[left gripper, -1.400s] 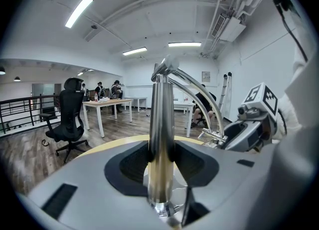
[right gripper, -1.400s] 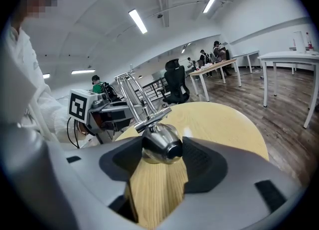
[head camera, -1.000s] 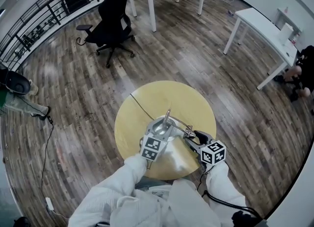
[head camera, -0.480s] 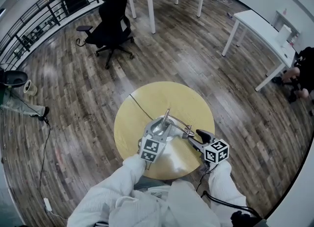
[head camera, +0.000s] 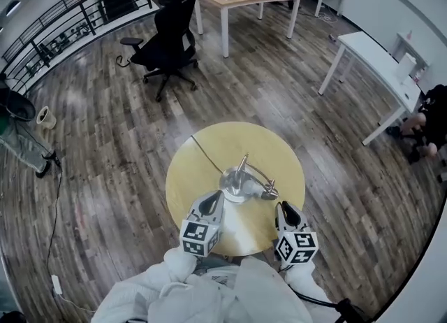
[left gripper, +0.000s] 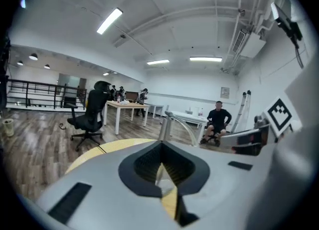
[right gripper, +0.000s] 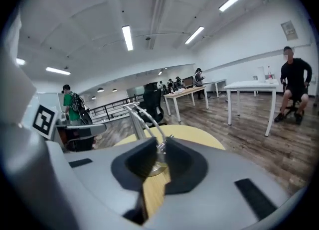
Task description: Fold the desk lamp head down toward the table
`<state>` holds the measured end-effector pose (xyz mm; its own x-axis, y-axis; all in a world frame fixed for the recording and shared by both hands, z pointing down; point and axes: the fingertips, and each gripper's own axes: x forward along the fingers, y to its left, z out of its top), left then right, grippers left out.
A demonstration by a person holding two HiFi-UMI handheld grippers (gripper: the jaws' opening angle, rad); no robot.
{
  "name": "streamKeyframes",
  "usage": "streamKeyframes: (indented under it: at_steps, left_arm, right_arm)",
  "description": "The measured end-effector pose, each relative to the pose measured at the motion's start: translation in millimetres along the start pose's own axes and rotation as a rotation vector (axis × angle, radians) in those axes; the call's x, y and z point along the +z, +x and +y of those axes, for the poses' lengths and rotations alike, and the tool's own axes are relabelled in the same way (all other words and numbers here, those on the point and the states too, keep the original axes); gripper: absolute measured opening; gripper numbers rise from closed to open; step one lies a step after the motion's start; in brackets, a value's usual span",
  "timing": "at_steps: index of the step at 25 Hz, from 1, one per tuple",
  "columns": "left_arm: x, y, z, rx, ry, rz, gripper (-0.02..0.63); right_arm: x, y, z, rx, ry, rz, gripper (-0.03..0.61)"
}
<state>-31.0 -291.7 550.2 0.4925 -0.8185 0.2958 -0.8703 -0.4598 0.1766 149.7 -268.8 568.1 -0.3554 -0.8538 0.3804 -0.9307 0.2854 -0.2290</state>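
on the round yellow counter [head camera: 209, 148], near its middle, stands the desk lamp [head camera: 237, 183]. in the head view its thin arm [head camera: 255, 172] bends over from the silver base and the lamp head [head camera: 268, 192] sits low just beside that base, close to the counter top. whether the head actually touches the wood cannot be told from here. a dark cable [head camera: 202, 151] runs from the base to the far left edge of the counter.

the left hand-held gripper [head camera: 213, 203] hangs over the near edge of the counter, apart from the lamp. its jaws have just been closing and now meet tip to tip, with nothing between them. in the left gripper view the lamp's arm [left gripper: 164, 123] rises beyond the joined tips [left gripper: 160, 163], not in them.

the right hand-held gripper [head camera: 285, 210] also sits at the near edge, near the lamp head but clear of it. its jaws have just been closing too and now stand at a narrow gap. only the counter and the lamp base show through that slit in the right gripper view [right gripper: 158, 160], so it holds nothing.

as a judgement, the fold looks done: the head is down by the counter and neither tool is on the lamp. what seems left, if anything, is a small press to seat the head fully.
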Motion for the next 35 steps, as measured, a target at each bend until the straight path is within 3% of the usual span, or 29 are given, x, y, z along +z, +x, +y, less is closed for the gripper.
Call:
streamKeyframes:
  at_steps: [1,5,9,15,19,23,27,35]
  left_arm:
    - [-6.0,-4.2,-11.3,-0.026,-0.017,0.008,0.000]
    - [-26.3,-10.6,-40.1,-0.053,-0.003,0.050,0.000]
    - [-23.4,-14.7,-50.5,-0.063,0.026,0.038,0.000]
    - [-20.5,-20.5,-37.1,0.038,-0.009,0.026,0.000]
    - [4.7,-31.0,-29.3,0.099,-0.036,-0.038,0.000]
    - [6.2,-70.2,-32.7,0.135,-0.071,-0.037,0.000]
    - [-0.5,-109.7,-42.3,0.117,-0.046,-0.063,0.000]
    - [-45.5,-196.3,-63.8,0.070,-0.047,-0.054,0.000]
  right_arm:
    - [-8.1,3.5,15.2,-0.017,-0.021,0.008,0.011]
    - [-32.7,24.7,62.7,0.014,-0.023,0.053,0.011]
    - [-20.4,24.7,79.9,0.041,-0.072,0.026,0.011]
    - [-10.1,18.3,76.2,0.042,-0.095,0.010,0.011]
    - [7.2,6.6,73.4,0.060,-0.071,-0.029,0.011]
    - [-2.1,-25.0,85.7,0.048,-0.053,-0.037,0.011]
    - [-16.8,-52.5,106.8,0.032,-0.082,-0.044,0.011]
    - [-70.8,-127.8,158.5,-0.025,-0.086,-0.044,0.011]
